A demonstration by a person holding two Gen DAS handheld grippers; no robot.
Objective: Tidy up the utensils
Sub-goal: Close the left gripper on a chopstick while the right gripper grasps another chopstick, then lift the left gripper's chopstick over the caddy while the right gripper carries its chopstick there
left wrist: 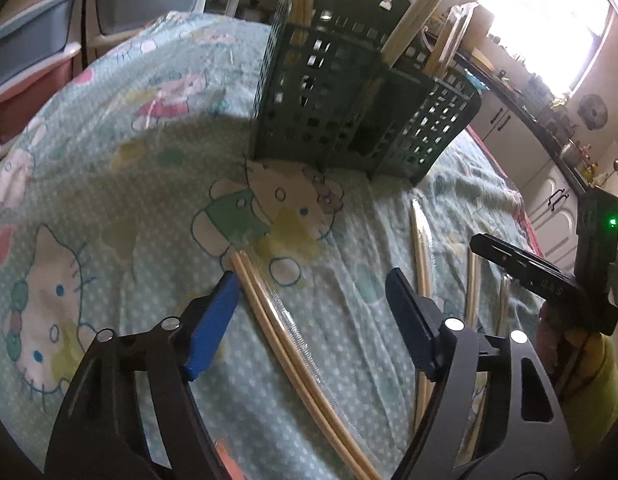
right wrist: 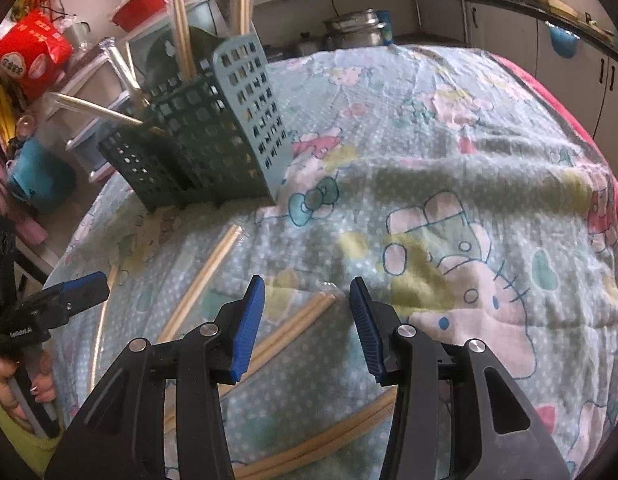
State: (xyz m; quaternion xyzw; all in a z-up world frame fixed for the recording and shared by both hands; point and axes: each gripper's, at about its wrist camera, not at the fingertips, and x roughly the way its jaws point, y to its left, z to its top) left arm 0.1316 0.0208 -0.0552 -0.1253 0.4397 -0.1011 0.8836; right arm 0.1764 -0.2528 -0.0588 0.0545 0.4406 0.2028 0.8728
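Observation:
A dark green slotted utensil holder (left wrist: 349,112) (right wrist: 213,140) stands on the cartoon-print cloth (left wrist: 109,160), with several wrapped chopstick pairs (left wrist: 413,20) upright in it. My left gripper (left wrist: 312,276) is open just above the cloth. A wrapped chopstick pair (left wrist: 281,328) lies between its blue pads, close to the left one and untouched. More pairs (left wrist: 423,252) lie to the right. My right gripper (right wrist: 307,282) is open over the end of another pair (right wrist: 297,324), pads apart from it. Further pairs (right wrist: 213,268) lie to its left and below (right wrist: 329,440).
Stacked plastic drawers (left wrist: 41,52) stand beyond the cloth's far left edge. Kitchen cabinets (left wrist: 549,200) run along the right. A red bag (right wrist: 33,52), a steel pot (right wrist: 357,28) and a red blanket edge (right wrist: 569,120) border the cloth. A hand (right wrist: 13,384) holds the left gripper's handle.

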